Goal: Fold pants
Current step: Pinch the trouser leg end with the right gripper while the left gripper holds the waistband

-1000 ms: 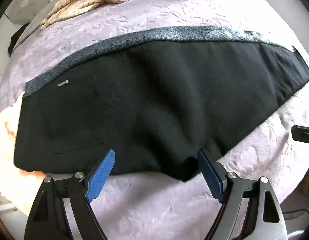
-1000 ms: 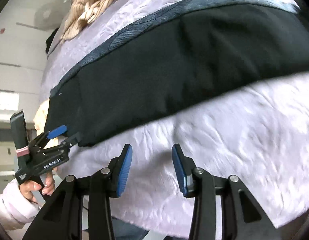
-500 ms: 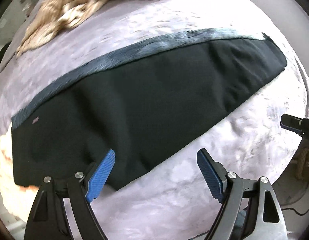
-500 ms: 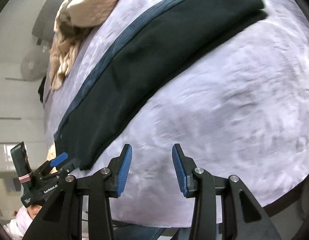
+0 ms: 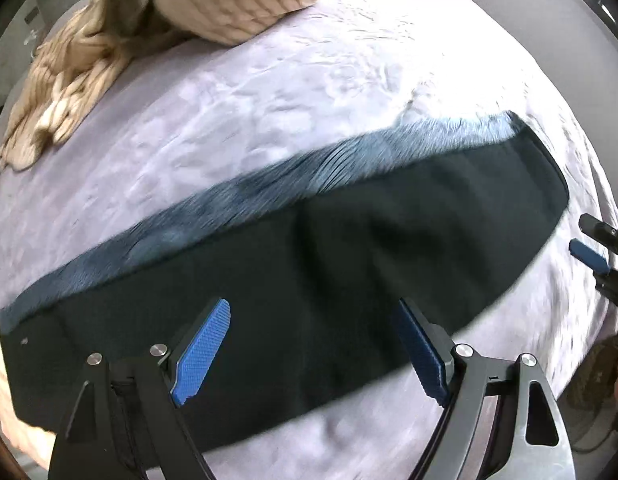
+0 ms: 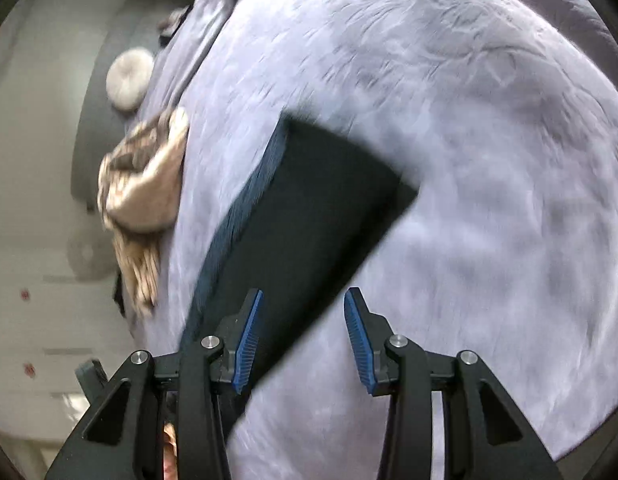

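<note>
Motion blur smears the far grey-blue edge of the black pants (image 5: 309, 264) and the bedspread (image 6: 489, 160) in both views. The right gripper (image 5: 593, 258) is cut off by the left view's edge; its jaw spacing cannot be told there. The pants' waist end runs behind the right gripper's frame.

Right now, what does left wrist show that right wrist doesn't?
Left wrist only: the right gripper at the frame's edge, and the pants nearly end to end. Right wrist only: a round fluffy cushion beyond the bed, and the pants' narrow end. Both: black pants with grey fuzzy lining, lilac bedspread, beige knit, open jaws holding nothing.
</note>
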Demonstrator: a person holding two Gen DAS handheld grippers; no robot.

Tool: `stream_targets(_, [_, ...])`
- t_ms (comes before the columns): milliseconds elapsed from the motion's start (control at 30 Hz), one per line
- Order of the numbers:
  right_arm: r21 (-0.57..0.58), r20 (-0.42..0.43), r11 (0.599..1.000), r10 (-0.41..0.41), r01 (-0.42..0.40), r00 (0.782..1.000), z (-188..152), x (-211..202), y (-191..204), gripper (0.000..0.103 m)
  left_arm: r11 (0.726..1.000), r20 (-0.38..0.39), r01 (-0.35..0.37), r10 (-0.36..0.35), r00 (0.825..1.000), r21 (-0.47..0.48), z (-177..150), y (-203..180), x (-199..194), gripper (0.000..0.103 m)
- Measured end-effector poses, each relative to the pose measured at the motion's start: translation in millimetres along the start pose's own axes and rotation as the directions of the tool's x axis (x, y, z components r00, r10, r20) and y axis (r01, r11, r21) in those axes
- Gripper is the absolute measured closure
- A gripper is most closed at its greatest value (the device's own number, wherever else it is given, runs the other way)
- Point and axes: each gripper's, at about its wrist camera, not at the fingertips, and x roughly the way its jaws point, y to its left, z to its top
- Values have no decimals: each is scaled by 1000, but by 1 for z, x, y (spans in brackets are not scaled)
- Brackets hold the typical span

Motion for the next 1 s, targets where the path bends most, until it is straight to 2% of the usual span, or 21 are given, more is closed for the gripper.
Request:
stream_targets(67, [49, -4, 999, 14, -14, 1000, 17, 10, -10, 57, 1000, -18, 1, -1, 1000, -26, 11, -11, 17, 18])
stream_targets(167, [94, -16, 995, 30, -28, 999, 29, 23, -21, 57, 999, -72, -36, 33, 997, -33, 12, -25, 46, 18])
stream_targets(300, [115, 2, 990, 85, -84, 996, 31, 30, -26, 60, 998, -38, -63, 63, 997, -17, 5, -30, 49, 18])
stream_targets(333, [120, 5, 989, 86, -86, 996, 31, 30, -26, 82, 998, -43, -64, 63, 997, -16, 5, -30, 48, 18])
stream_targets(367, [121, 3, 989, 85, -85, 996, 30, 28, -27, 95, 998, -50, -66, 65, 997, -14, 5, -30, 47, 18])
stream_targets(433, [112, 14, 986, 121, -122, 993, 29, 20, -26, 95, 997, -49, -73, 73, 996, 4, 5, -33, 43, 18])
stream_targets(467, [100, 13, 988, 114, -114, 993, 29, 17, -25, 95, 997, -45, -75, 76, 996, 17, 4, -34, 42, 18])
stream_targets(600, [91, -32, 996, 15, -12, 999, 26, 28, -41, 95, 996, -49, -86, 86, 995, 15, -5, -35, 46, 18])
stream_targets(700, [157, -24, 985, 79, -74, 997, 25, 30, -53, 91, 996, -52, -85, 85, 995, 2, -6, -34, 47, 17])
stream_targets(800, [142, -43, 988, 73, -66, 996, 24, 27, -52, 87, 996, -53, -94, 94, 994, 4, -6, -32, 48, 13])
stream_targets(1000, [146, -48, 987, 78, -70, 996, 16, 19, -56, 80, 996, -58, -92, 92, 994, -5, -7, -29, 48, 13])
